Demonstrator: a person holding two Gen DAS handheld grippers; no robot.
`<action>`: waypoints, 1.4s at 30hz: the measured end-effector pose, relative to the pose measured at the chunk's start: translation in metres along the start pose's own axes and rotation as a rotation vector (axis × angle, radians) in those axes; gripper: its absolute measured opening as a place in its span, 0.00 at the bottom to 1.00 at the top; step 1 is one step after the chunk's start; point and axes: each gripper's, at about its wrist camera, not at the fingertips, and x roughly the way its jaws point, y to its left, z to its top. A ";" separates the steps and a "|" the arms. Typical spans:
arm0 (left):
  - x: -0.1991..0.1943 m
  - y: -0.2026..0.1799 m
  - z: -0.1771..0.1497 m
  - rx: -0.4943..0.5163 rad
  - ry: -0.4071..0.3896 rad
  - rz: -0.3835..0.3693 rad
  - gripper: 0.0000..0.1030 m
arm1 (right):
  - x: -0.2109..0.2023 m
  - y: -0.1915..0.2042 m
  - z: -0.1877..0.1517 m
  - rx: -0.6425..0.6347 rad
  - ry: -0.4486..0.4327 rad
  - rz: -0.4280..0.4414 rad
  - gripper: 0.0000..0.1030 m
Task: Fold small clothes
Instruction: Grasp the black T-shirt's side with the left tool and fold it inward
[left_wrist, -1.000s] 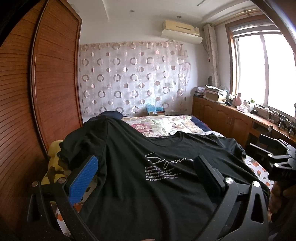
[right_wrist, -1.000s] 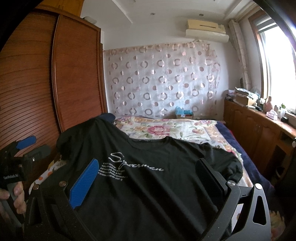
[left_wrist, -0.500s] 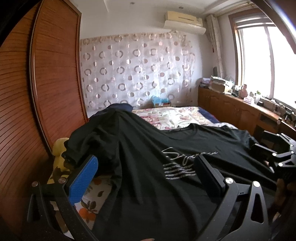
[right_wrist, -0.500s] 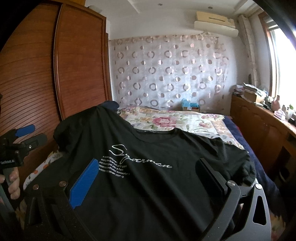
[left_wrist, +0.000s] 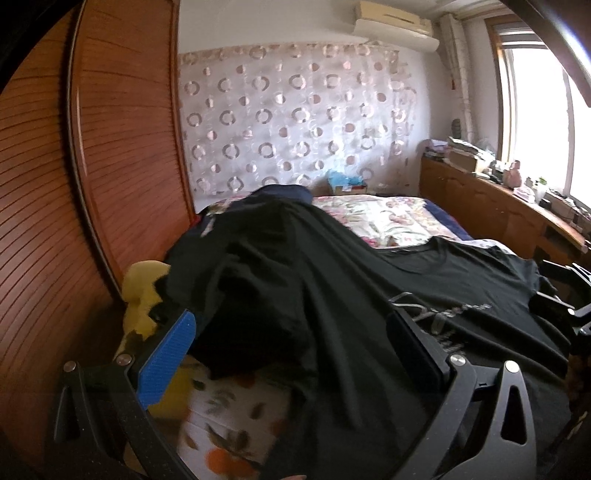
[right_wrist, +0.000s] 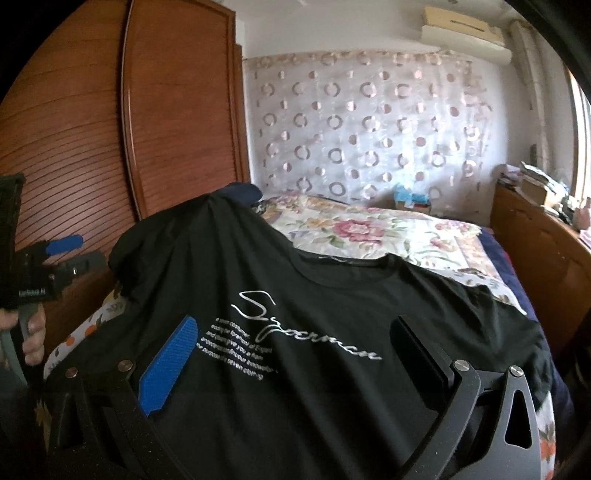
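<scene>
In the left wrist view, we are holding our left gripper (left_wrist: 291, 354) with fingers spread apart over the black printed T-shirt (left_wrist: 332, 302), which is lying across the frame's centre on the floral-sheeted bed (left_wrist: 384, 218).

In the right wrist view, our right gripper (right_wrist: 295, 354) is likewise gaping wide above the shirt's white lettering, mid-frame.

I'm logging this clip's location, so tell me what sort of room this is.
A home bedroom, most likely. A bed with a floral cover fills the middle, a tall wooden wardrobe stands beside it, and an air conditioner hangs above the curtained wall.
</scene>
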 end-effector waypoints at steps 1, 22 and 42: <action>0.003 0.005 0.002 -0.004 0.005 0.006 1.00 | 0.004 -0.001 0.002 -0.004 0.006 0.004 1.00; 0.105 0.100 0.021 -0.101 0.201 0.038 0.39 | 0.090 -0.019 0.053 -0.058 0.148 0.109 1.00; 0.077 0.096 0.057 -0.095 0.056 0.032 0.03 | 0.111 -0.024 0.055 -0.029 0.167 0.091 1.00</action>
